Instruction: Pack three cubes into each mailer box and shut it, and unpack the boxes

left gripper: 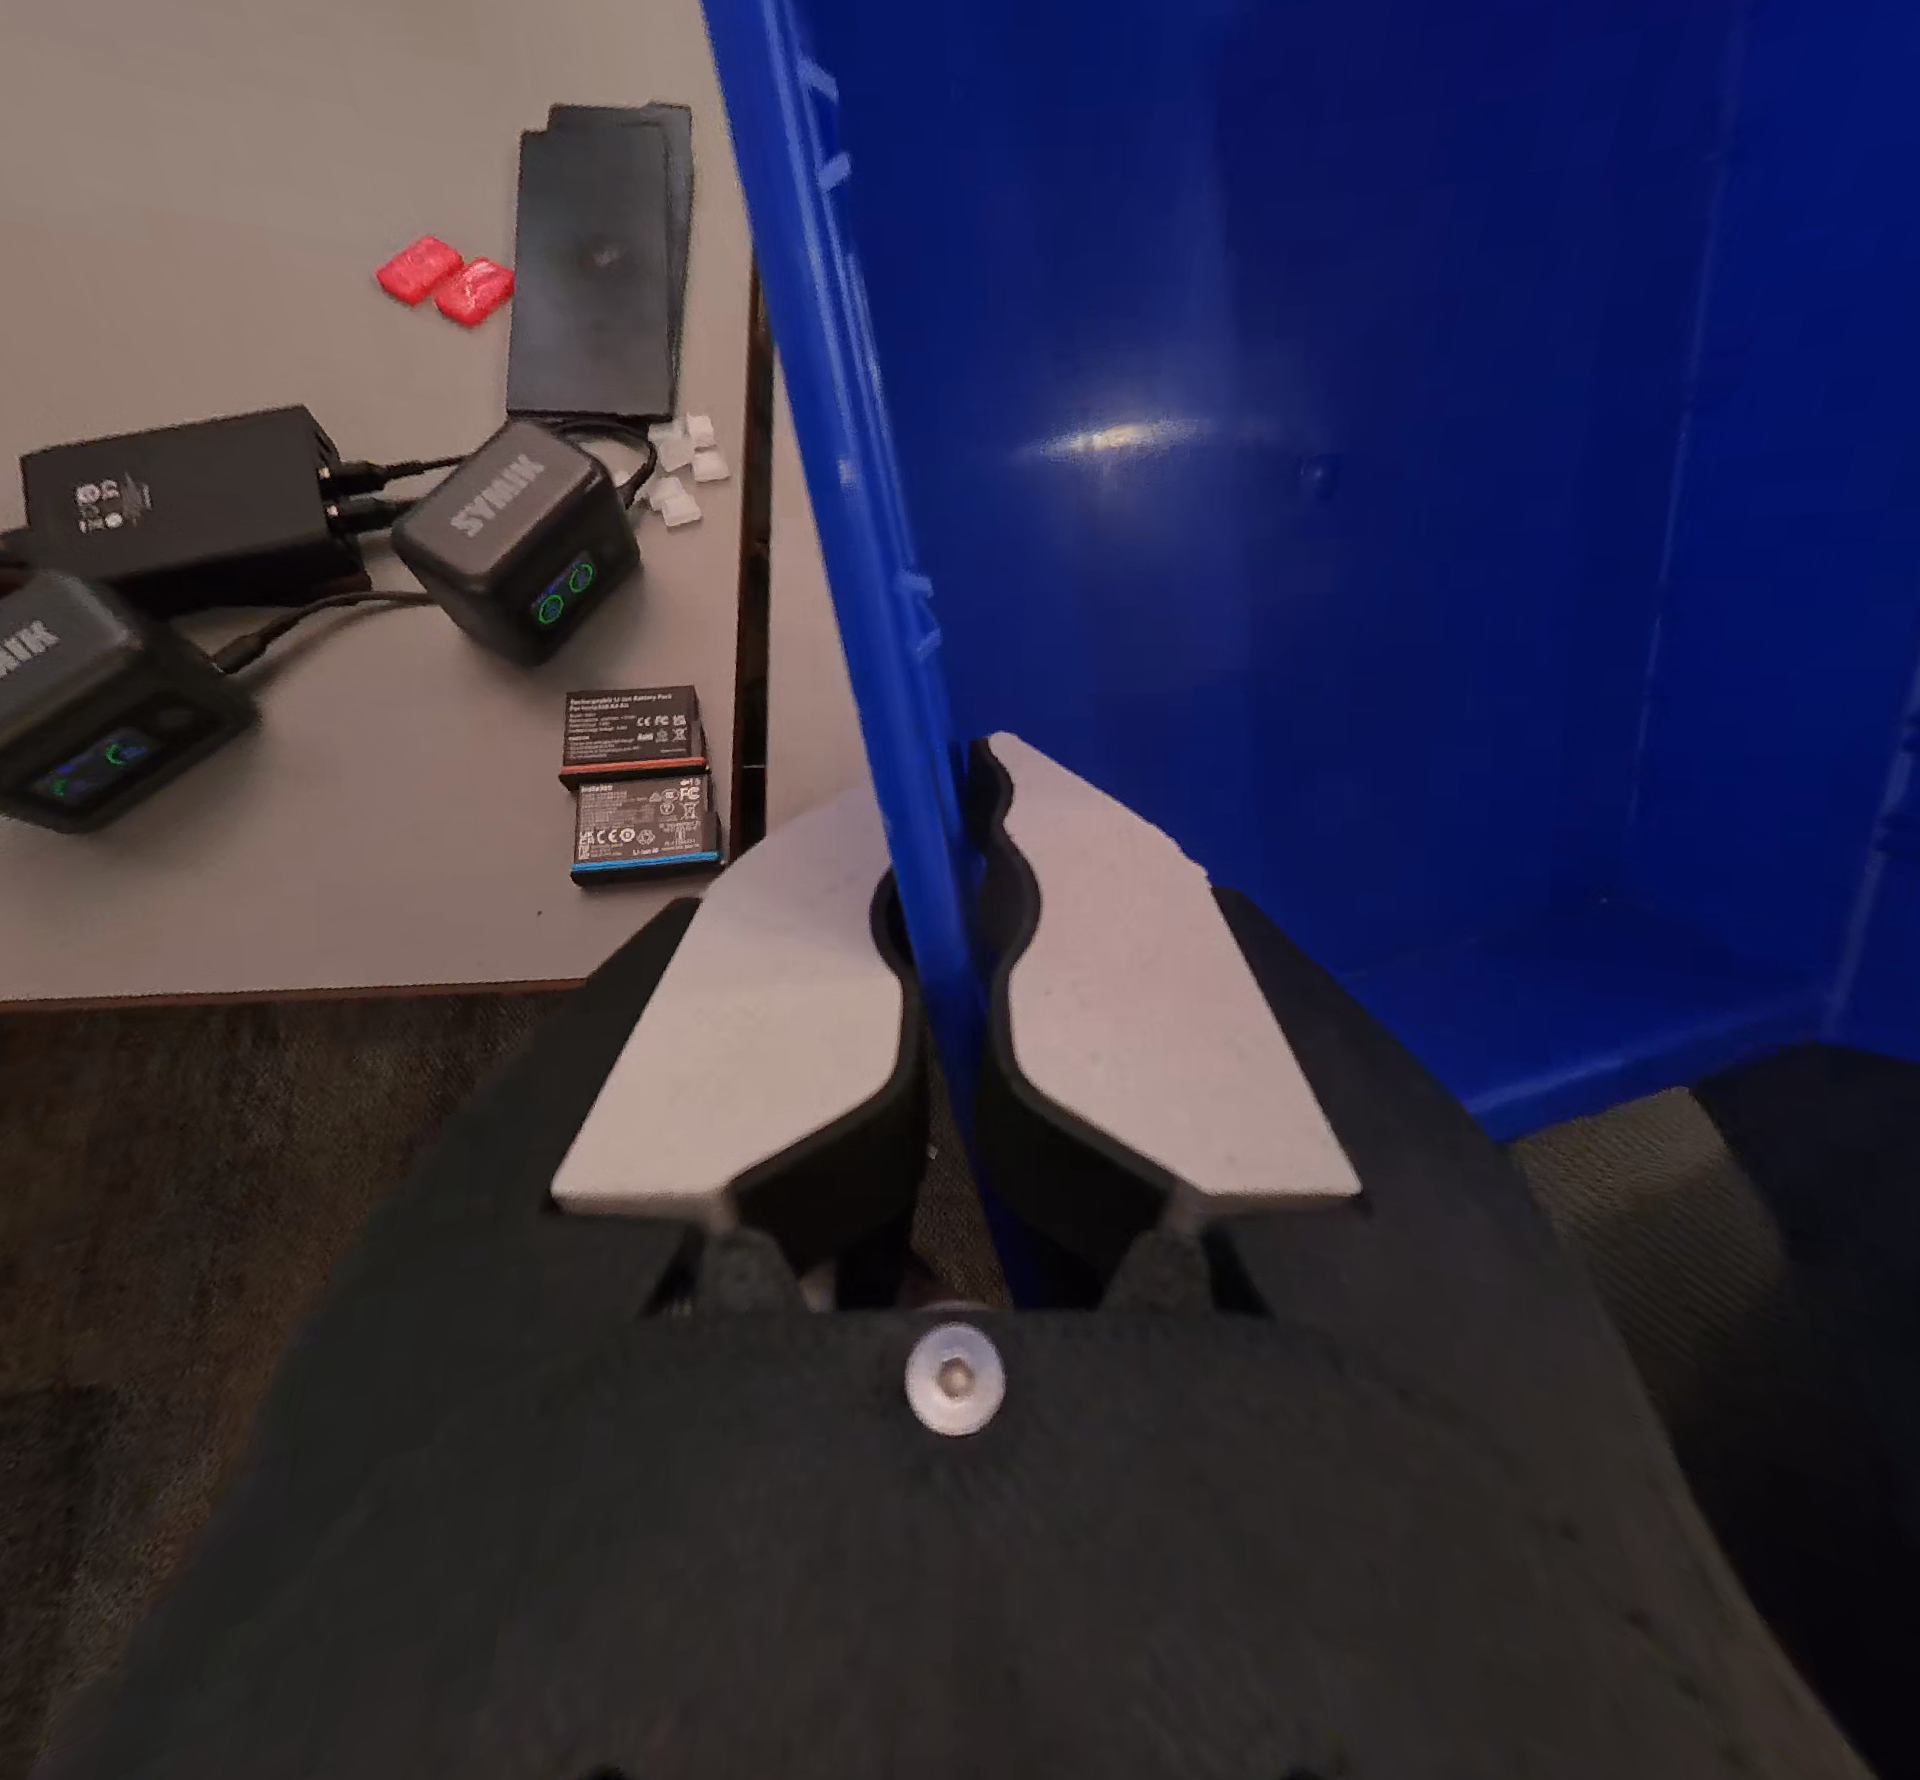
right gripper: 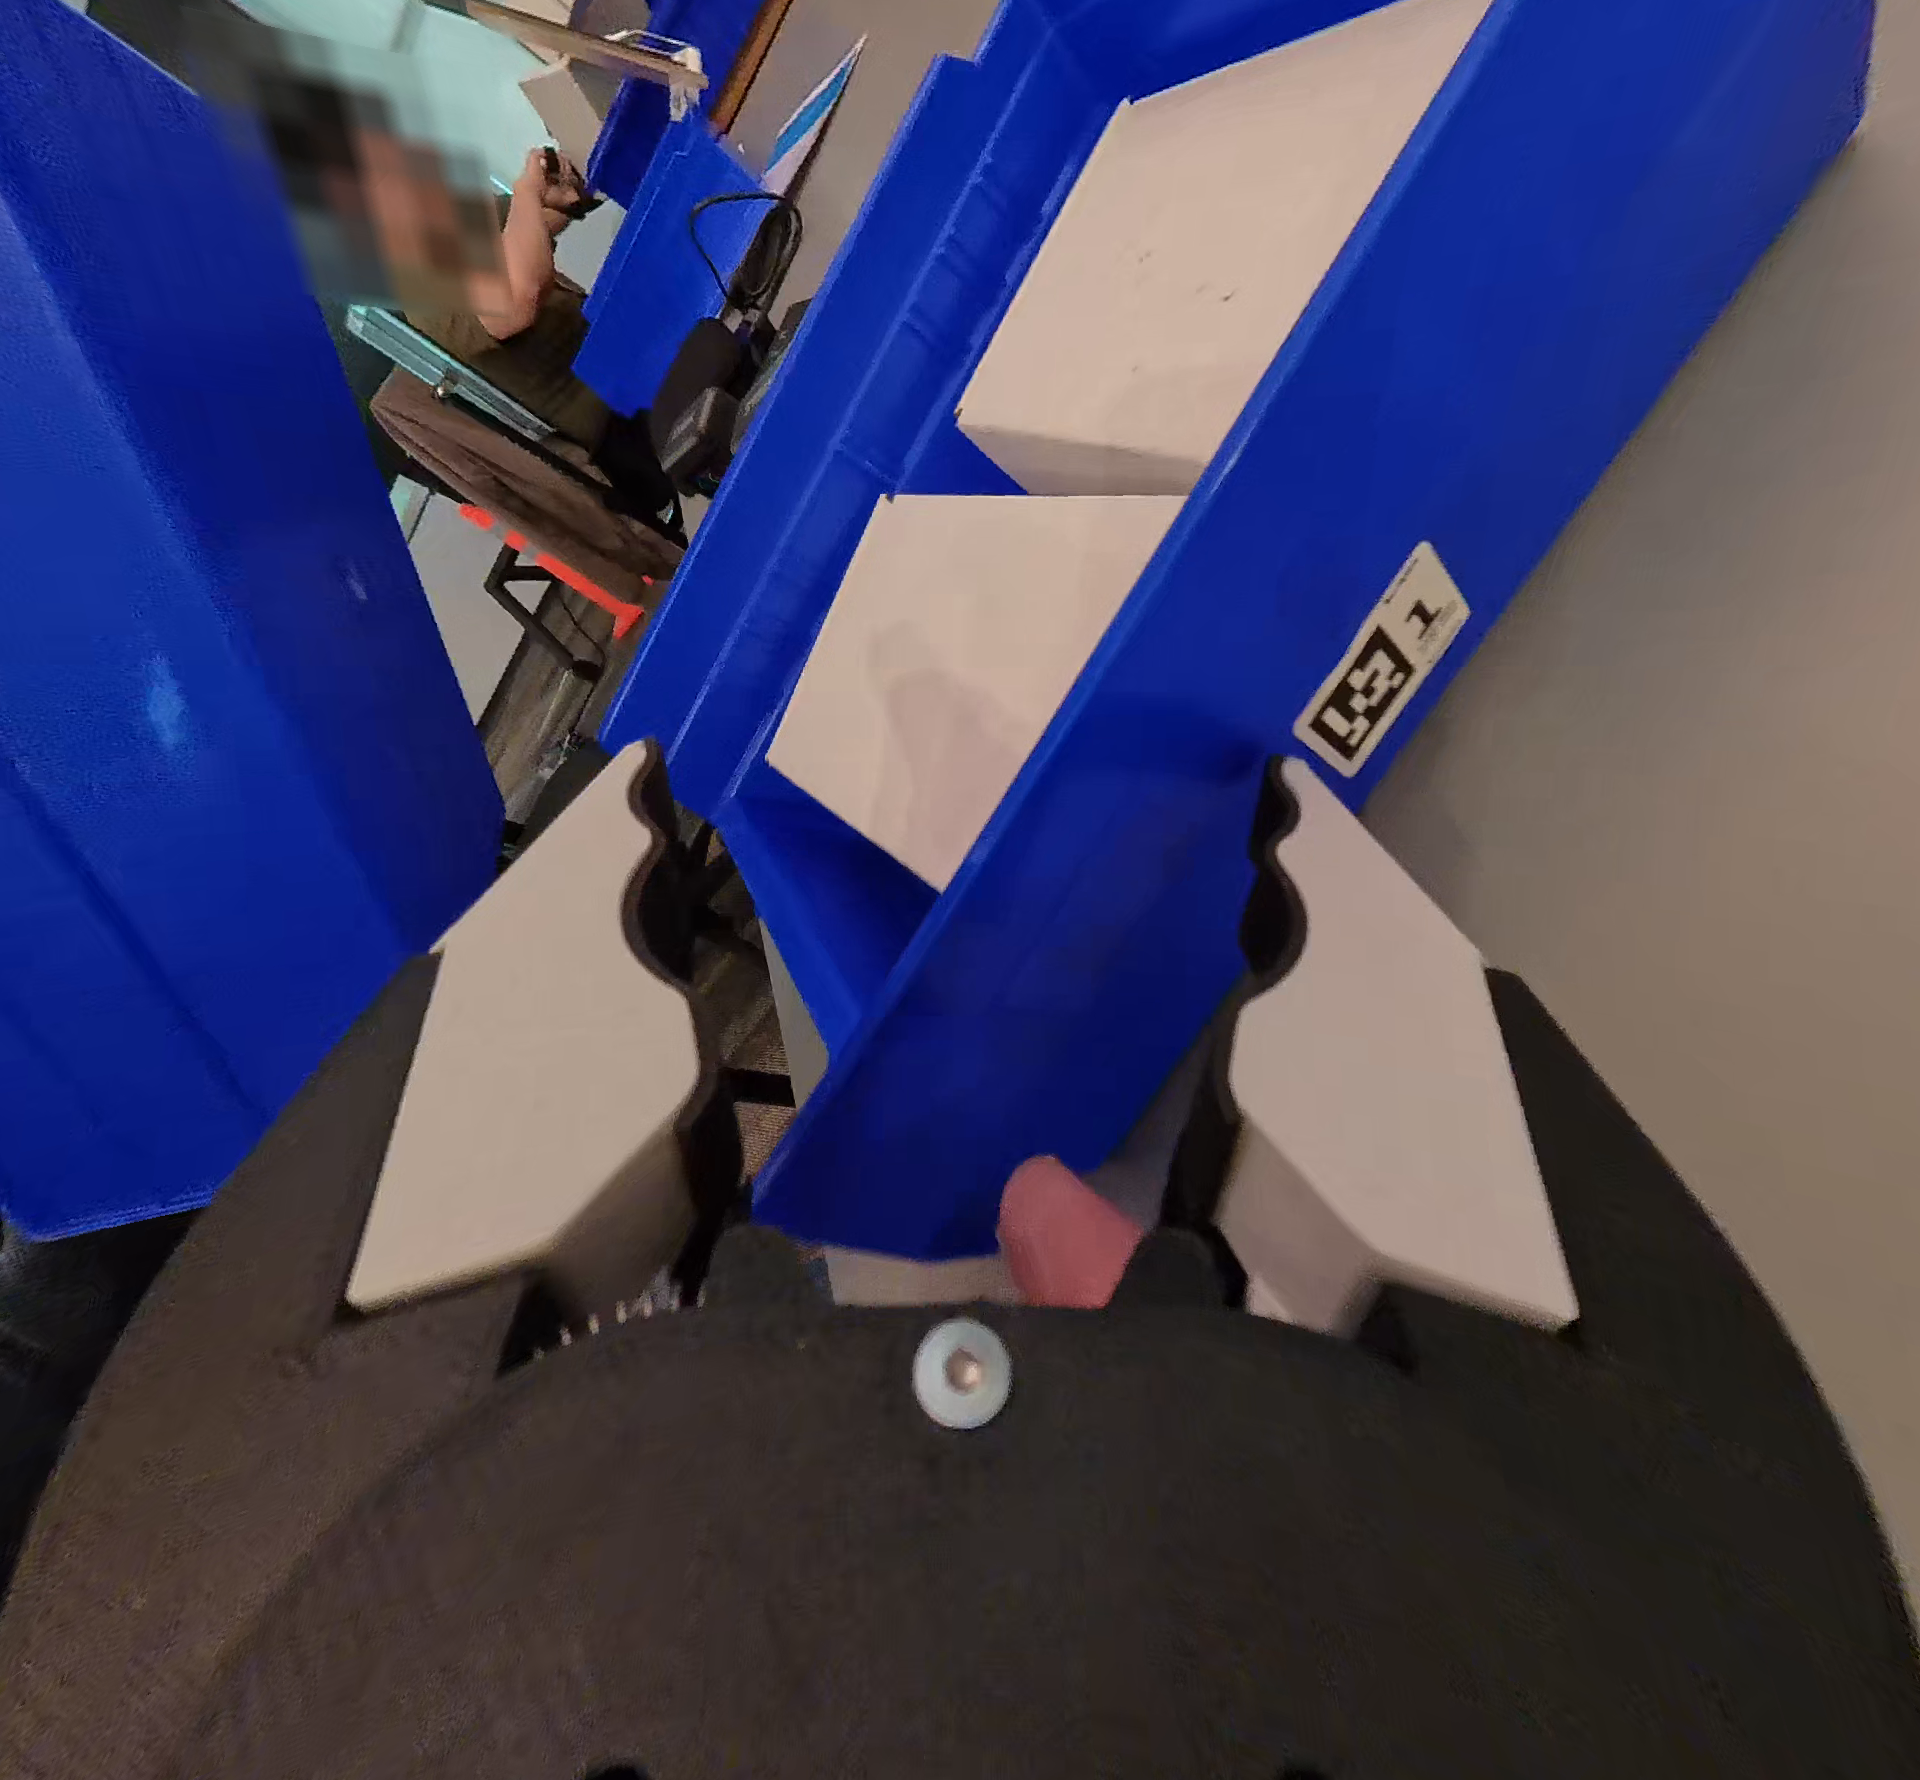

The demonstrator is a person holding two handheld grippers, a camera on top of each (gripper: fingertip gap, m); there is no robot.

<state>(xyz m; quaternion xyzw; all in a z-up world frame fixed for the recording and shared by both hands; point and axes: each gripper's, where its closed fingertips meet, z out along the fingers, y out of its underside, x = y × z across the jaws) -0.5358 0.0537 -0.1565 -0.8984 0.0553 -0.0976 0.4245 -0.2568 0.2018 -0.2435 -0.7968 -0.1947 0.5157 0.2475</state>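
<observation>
1. Gripping the rim of an empty blue bin [left gripper: 1351, 380], the left hand-held gripper [left gripper: 951, 857] has its fingers closed tight on the thin plastic wall, which runs up the middle of the left wrist view; the bin is tipped on its side or lifted, its bare inside filling the right half of that frame, and no cubes or boxes show in it.
2. The right hand-held gripper [right gripper: 961, 795] is spread wide and holds nothing; its fingers straddle the near end of a second blue bin [right gripper: 1299, 504] that lies on the grey surface [right gripper: 1714, 795], and whether either finger touches that bin I cannot tell.
3. Two white mailer boxes sit inside the second bin, both with lids shut: the near mailer box [right gripper: 956, 670] at frame centre and the far mailer box [right gripper: 1195, 276] above it; what they contain is hidden.
4. A pink cube [right gripper: 1065, 1237] shows at the lower centre of the right wrist view, just beside the bin's near corner; whether it rests on something or is loose I cannot tell.
5. Judging from this, the work looks to be at a changeover: boxes closed and binned, one bin emptied; whether packing has finished or unpacking is about to start cannot be read here.
6. At the left of the left wrist view, chargers [left gripper: 514, 541] and camera batteries [left gripper: 644, 831] lie on a grey surface [left gripper: 260, 120], apart from the task.
</observation>
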